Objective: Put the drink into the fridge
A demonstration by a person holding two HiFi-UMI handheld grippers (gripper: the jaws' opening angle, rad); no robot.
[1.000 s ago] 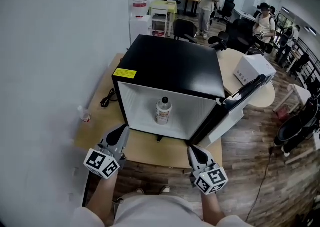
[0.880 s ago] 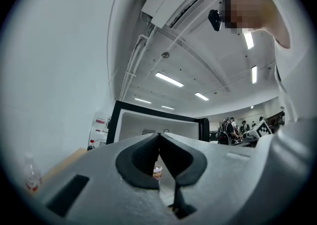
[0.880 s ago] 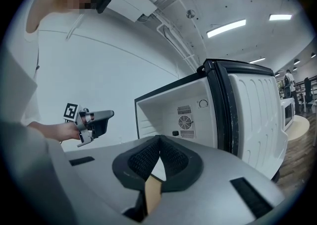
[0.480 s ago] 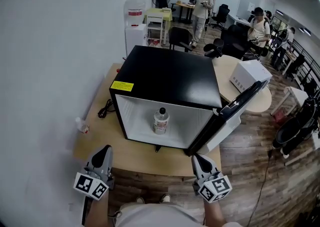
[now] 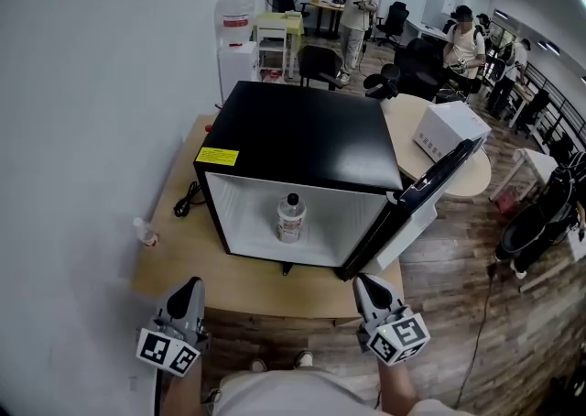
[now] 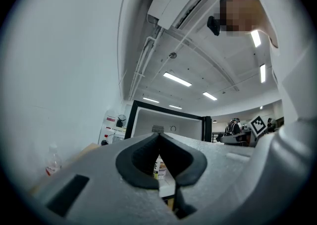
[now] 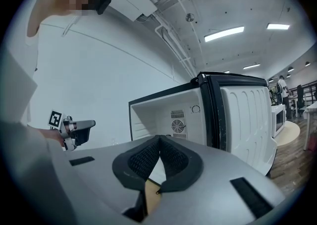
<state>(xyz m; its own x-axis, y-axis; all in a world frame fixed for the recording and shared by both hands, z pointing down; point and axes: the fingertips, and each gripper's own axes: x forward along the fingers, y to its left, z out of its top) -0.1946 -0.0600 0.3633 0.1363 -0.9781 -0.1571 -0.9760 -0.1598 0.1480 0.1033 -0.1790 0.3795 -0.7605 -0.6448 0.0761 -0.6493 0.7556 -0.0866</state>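
The drink, a clear plastic bottle with a dark cap and a pale label (image 5: 290,219), stood upright on the white floor of the fridge's interior, roughly in the middle and a little way back from the front lip. Nothing was touching it. The fridge itself, a small black cube with a white lining (image 5: 302,125), sat on a light wooden table (image 5: 247,281), and its door (image 5: 430,187) hung swung out to the right, wide open. From where I was steering, both tools were drawn back to the near edge of the table, well apart from the bottle. The left gripper (image 5: 189,285) had its dark pads pressed tip to tip with nothing caught between them; its own view looked straight at the open cavity, with the bottle visible beyond the closed jaws. The right gripper (image 5: 363,280) was likewise closed and empty, pointed toward the open door's white inner panel (image 7: 247,115). I judged the main part done: the drink was inside and released. What looked left, if the job called for it, was swinging the door shut, and the right gripper was the nearer one. A second small bottle (image 5: 145,234) stood untouched at the table's left edge, beside a black cable (image 5: 189,196).
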